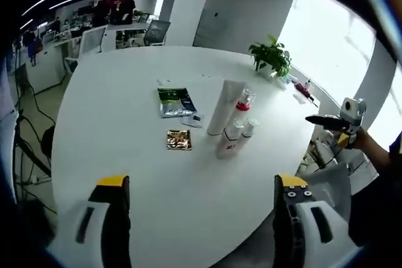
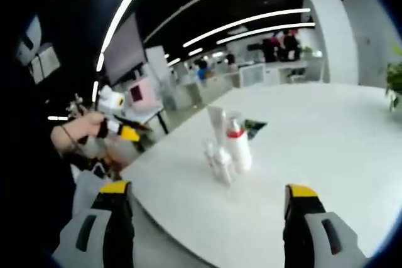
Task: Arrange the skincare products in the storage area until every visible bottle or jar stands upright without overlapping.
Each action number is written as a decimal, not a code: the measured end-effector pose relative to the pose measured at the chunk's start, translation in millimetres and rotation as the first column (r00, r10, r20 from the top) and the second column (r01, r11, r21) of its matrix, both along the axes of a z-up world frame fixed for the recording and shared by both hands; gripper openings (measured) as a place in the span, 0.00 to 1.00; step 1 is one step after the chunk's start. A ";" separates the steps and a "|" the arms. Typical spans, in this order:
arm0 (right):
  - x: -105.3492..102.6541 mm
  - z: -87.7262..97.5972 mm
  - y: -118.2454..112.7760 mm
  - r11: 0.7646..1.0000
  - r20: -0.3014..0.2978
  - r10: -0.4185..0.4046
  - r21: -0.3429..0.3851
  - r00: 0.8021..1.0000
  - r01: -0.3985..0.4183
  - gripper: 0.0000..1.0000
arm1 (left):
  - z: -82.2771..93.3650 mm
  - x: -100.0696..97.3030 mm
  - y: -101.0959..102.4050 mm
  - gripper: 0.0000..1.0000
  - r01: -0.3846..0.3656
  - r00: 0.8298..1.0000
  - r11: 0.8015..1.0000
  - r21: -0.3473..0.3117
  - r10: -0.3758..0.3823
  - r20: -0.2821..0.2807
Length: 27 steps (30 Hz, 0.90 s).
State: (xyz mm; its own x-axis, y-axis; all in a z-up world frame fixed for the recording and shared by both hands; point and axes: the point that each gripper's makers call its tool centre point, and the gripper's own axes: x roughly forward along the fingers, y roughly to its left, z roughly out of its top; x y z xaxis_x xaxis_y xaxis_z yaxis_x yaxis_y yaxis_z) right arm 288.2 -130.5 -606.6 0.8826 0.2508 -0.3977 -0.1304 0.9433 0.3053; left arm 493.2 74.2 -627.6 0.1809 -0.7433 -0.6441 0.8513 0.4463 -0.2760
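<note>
A cluster of skincare products stands upright near the middle of the white round table [image 1: 125,130]. It holds a tall white tube [image 1: 225,106], a white bottle with a red cap [image 1: 244,100] and two small white bottles [image 1: 230,142]. In the right gripper view the tube [image 2: 217,123], red-capped bottle [image 2: 239,147] and small bottles [image 2: 220,162] stand close together. My left gripper [image 1: 201,181] is open, well short of them over the table's near edge. My right gripper [image 2: 207,189] is open too, back from the cluster; it also shows at the table's right side [image 1: 326,120], held by a hand.
Flat sachets lie left of the bottles: a green-black one [image 1: 175,101], a gold one [image 1: 179,139] and a small pale one [image 1: 193,119]. A potted plant [image 1: 271,56] stands at the far edge. Office desks and chairs sit beyond the table.
</note>
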 end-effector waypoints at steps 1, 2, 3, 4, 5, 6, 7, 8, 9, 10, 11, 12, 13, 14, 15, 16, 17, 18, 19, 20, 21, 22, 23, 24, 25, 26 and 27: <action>0.8 -0.3 -0.4 1.000 0.001 -0.002 0.004 1.000 0.002 0.98 | -0.6 2.5 -3.0 0.87 0.002 1.000 1.000 -0.002 -0.002 -0.002; 1.7 -1.5 -1.3 1.000 -0.001 -0.004 0.007 1.000 0.004 0.98 | -1.3 6.3 -6.7 0.86 0.001 1.000 1.000 -0.004 -0.001 -0.006; 1.8 -3.0 -1.8 1.000 -0.007 -0.005 0.007 1.000 0.005 0.98 | -1.1 8.6 -9.7 0.85 -0.003 1.000 1.000 -0.012 0.003 -0.013; 0.9 -4.9 -2.5 1.000 -0.018 -0.004 0.000 1.000 0.004 0.99 | -1.3 13.2 -14.0 0.85 -0.013 1.000 1.000 -0.022 0.012 -0.016; 0.6 -6.2 -3.6 1.000 -0.022 -0.004 -0.013 1.000 0.004 0.99 | -2.4 16.3 -16.3 0.85 -0.017 1.000 1.000 -0.022 0.016 -0.014; -0.3 -9.0 -4.9 0.999 -0.033 -0.001 -0.032 0.999 0.000 0.99 | -4.5 19.8 -19.7 0.85 -0.017 1.000 1.000 -0.019 0.016 -0.014; -0.6 -10.1 -5.1 1.000 -0.038 -0.001 -0.031 0.999 -0.001 0.99 | -6.1 21.9 -21.8 0.84 -0.015 1.000 1.000 -0.017 0.015 -0.015; -0.7 -11.6 -6.4 1.000 -0.040 -0.004 -0.023 0.999 0.003 0.99 | -7.4 23.9 -23.6 0.84 -0.015 1.000 1.000 -0.016 0.014 -0.017; -0.5 -12.4 -7.3 1.000 -0.040 -0.009 -0.013 0.999 0.008 0.99 | -9.0 26.6 -26.6 0.84 -0.011 1.000 1.000 -0.017 0.011 -0.019; -0.2 -14.0 -9.3 1.000 -0.043 -0.019 -0.003 0.999 0.019 0.99 | -10.0 28.6 -28.6 0.82 -0.009 1.000 1.000 -0.019 0.009 -0.019; 0.0 -15.3 -10.6 1.000 -0.045 -0.024 0.000 0.999 0.024 0.99 | -11.0 33.1 -31.1 0.80 -0.014 1.000 1.000 -0.023 0.014 -0.017; 0.1 -17.3 -11.8 1.000 -0.050 -0.027 0.001 0.998 0.027 0.99 | -11.5 34.4 -32.2 0.77 -0.014 1.000 1.000 -0.024 0.013 -0.018; 0.1 -19.4 -12.4 1.000 -0.056 -0.029 0.000 0.998 0.029 0.99 | -13.1 38.7 -35.9 0.76 -0.014 1.000 1.000 -0.028 0.013 -0.023; -0.2 -22.2 -12.9 1.000 -0.066 -0.028 -0.002 0.997 0.028 0.99 | -14.4 41.8 -38.6 0.76 -0.017 1.000 0.999 -0.029 0.016 -0.026; -0.4 -25.9 -13.3 1.000 -0.080 -0.027 -0.001 0.996 0.027 0.99 | -16.6 46.4 -43.2 0.76 -0.018 0.999 0.999 -0.028 0.017 -0.030; -0.2 -27.8 -13.5 1.000 -0.086 -0.028 0.002 0.996 0.028 0.99 | -18.1 49.4 -46.3 0.76 -0.018 0.999 0.999 -0.028 0.018 -0.031; 0.5 -29.2 -13.5 1.000 -0.088 -0.028 0.004 0.996 0.029 0.99 | -20.0 53.3 -51.0 0.76 -0.019 0.999 1.000 -0.025 0.018 -0.033; 1.0 -29.6 -13.2 1.000 -0.087 -0.029 0.005 0.996 0.029 0.99 | -21.4 55.5 -54.4 0.75 -0.016 0.999 1.000 -0.023 0.015 -0.032; 2.0 -30.1 -12.8 1.000 -0.085 -0.029 0.010 0.996 0.030 0.99 | -23.5 59.1 -59.5 0.75 -0.011 1.000 1.000 -0.021 0.010 -0.029; 2.8 -30.7 -12.5 0.999 -0.084 -0.028 0.015 0.996 0.030 0.99 | -25.4 61.7 -62.5 0.75 -0.010 1.000 1.000 -0.018 0.009 -0.028; 3.9 -32.3 -12.2 0.999 -0.085 -0.025 0.020 0.996 0.027 0.99 | -27.6 63.8 -65.7 0.75 -0.008 0.999 1.000 -0.013 0.007 -0.036; 4.5 -33.9 -12.0 0.999 -0.087 -0.022 0.021 0.996 0.024 0.99 | -29.9 65.9 -70.7 0.75 -0.001 0.999 1.000 -0.014 0.000 -0.048; 4.6 -37.4 -12.2 1.000 -0.096 -0.017 0.018 0.995 0.019 0.99 | -31.3 68.6 -73.9 0.74 0.000 0.999 1.000 -0.013 -0.001 -0.046; 4.4 -39.8 -13.1 1.000 -0.103 -0.016 0.015 0.995 0.018 0.99 | -33.3 72.8 -77.6 0.74 0.000 0.999 1.000 -0.007 0.000 -0.040; 4.4 -41.9 -13.9 1.000 -0.107 -0.016 0.015 0.994 0.017 0.99 | -34.7 75.4 -80.1 0.73 0.004 0.999 1.000 -0.003 -0.004 -0.037; 4.3 -43.6 -14.7 1.000 -0.111 -0.016 0.016 0.994 0.018 0.99 | -36.8 79.4 -83.1 0.73 0.004 0.999 1.000 0.002 -0.004 -0.039; 4.2 -45.2 -15.6 1.000 -0.114 -0.018 0.022 0.993 0.021 0.99 | -37.6 81.7 -85.1 0.73 0.004 0.999 1.000 0.002 -0.003 -0.042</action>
State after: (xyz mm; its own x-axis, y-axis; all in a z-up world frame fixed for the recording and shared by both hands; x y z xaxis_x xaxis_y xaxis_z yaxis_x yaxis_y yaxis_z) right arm 292.4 -146.0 -651.7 0.8367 0.2444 -0.4901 -0.0752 0.9377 0.3392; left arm 574.9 -10.9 -665.2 0.1508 -0.7422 -0.6530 0.8404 0.4441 -0.3106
